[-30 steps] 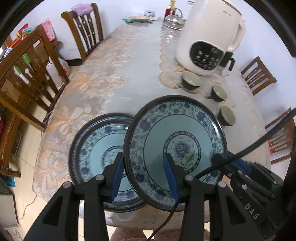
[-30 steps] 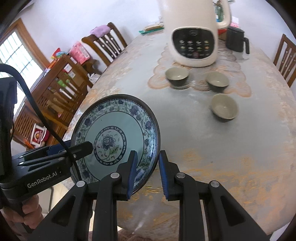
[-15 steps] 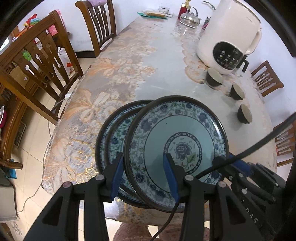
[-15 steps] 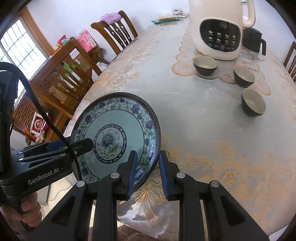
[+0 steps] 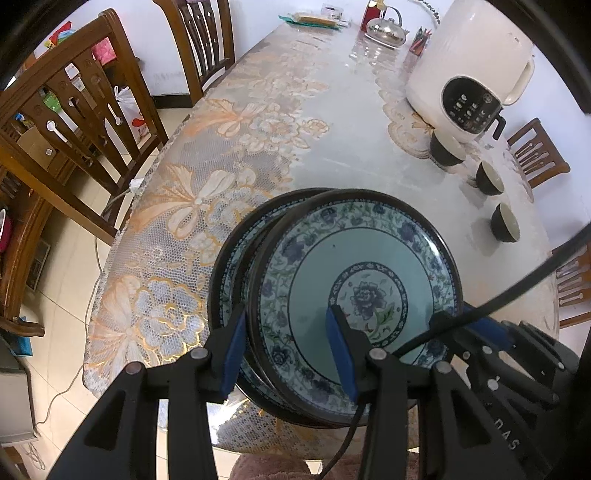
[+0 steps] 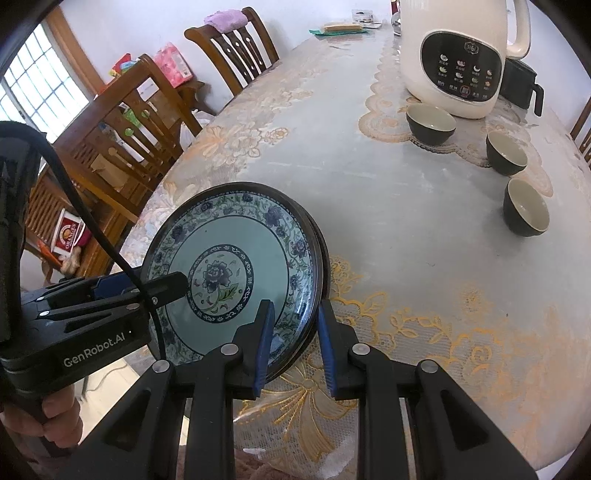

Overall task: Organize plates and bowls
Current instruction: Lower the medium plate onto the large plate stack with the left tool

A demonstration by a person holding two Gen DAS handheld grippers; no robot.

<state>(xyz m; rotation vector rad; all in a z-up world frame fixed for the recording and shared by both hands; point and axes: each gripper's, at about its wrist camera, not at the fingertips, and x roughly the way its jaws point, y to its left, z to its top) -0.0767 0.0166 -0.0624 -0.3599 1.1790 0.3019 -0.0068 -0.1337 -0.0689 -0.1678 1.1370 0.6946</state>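
Note:
A blue-and-white floral plate (image 5: 354, 266) is held tilted between both grippers just above the near end of the table. My left gripper (image 5: 286, 349) is shut on its near-left rim, one pad under it and one on its face. My right gripper (image 6: 295, 343) is shut on the right rim (image 6: 295, 258). A matching second plate (image 5: 236, 266) lies flat on the tablecloth right under it, only its left crescent showing. Three dark bowls (image 6: 430, 123) (image 6: 506, 153) (image 6: 526, 212) stand apart on the right.
A large white kitchen appliance (image 5: 469, 70) stands behind the bowls, with a steel kettle (image 5: 386, 27) further back. The lace-covered table (image 5: 332, 147) has wooden chairs (image 5: 74, 122) along its left side and far end. A hand (image 6: 55, 417) grips the left tool.
Both grippers have carried the plate leftward and down. It now covers most of the plate lying on the table, which earlier lay well to its left.

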